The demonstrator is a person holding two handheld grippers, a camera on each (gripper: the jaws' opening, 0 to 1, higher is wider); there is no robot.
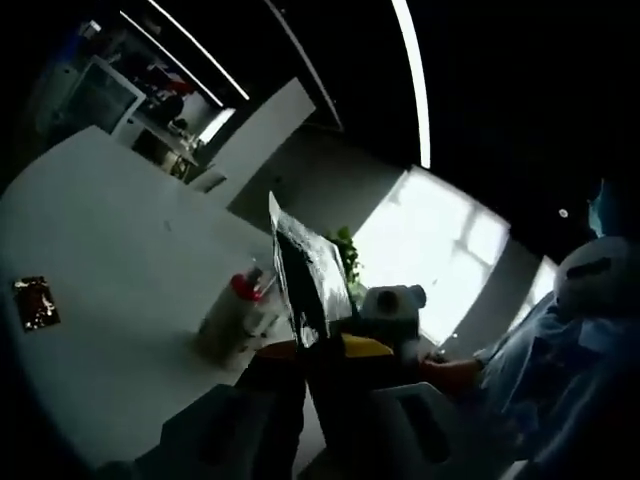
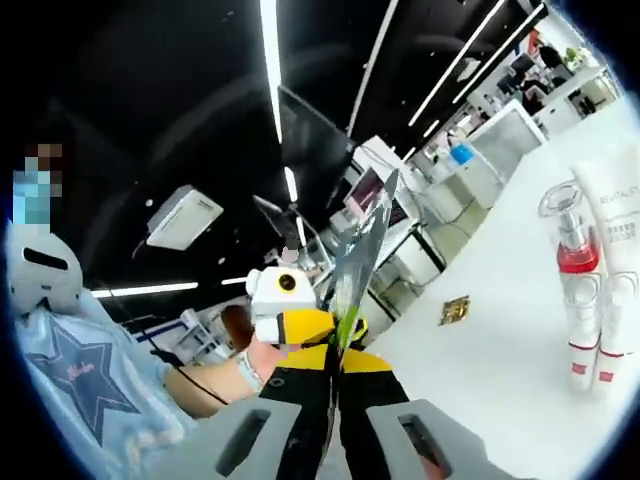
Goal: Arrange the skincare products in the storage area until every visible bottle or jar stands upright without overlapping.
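Note:
A flat silver-and-dark foil sachet stands up between the dark jaws of my left gripper, which is shut on its lower edge. My right gripper is shut on the same sachet, seen edge-on in the right gripper view. The right gripper's yellow-tipped fingers meet the sachet from the right, and the left gripper's yellow fingers touch it from the left. A clear-capped bottle with a red collar and a white tube stand upright side by side on the white table. That bottle sits behind the sachet.
A small dark-and-gold sachet lies flat on the white table, also seen as a small packet. A person in a light blue shirt stands close beside the grippers. Office desks and ceiling lights fill the background.

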